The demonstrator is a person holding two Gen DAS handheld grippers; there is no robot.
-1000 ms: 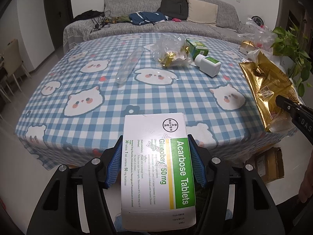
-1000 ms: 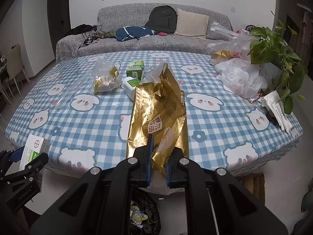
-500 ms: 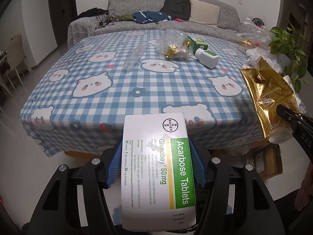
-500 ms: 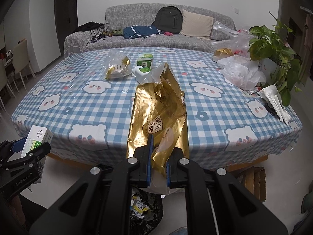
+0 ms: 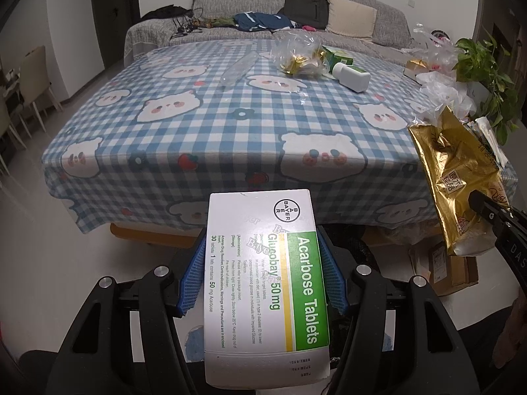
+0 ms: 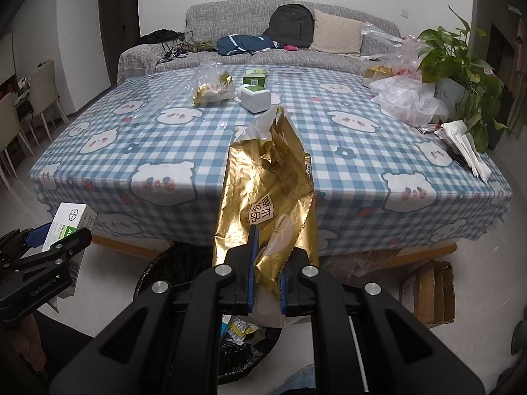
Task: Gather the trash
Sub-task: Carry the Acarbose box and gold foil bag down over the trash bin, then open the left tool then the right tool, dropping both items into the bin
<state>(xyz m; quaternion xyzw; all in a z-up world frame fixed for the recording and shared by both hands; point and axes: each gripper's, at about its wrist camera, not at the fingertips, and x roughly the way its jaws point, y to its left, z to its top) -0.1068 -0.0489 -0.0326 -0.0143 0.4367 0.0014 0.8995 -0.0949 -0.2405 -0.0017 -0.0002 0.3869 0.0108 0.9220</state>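
Off table edge | both tools pulled back | bin (image 6: 184, 263) now below

The bin bag (image 6: 184, 263) on the floor is mostly hidden behind the right gripper (image 6: 266, 283) and the gold wrapper (image 6: 266, 197) it clamps; its contents show only as scraps. At nine o'clock, the pill box (image 6: 70, 223) is partly covered by the left gripper (image 6: 49, 247). The cardboard box (image 5: 451, 263) at four o'clock sits half behind the wrapper.

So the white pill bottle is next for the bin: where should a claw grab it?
Grip the white pill bottle across its round body, coming from above. It lies on its side on the tablecloth, so both curved flanks are exposed.
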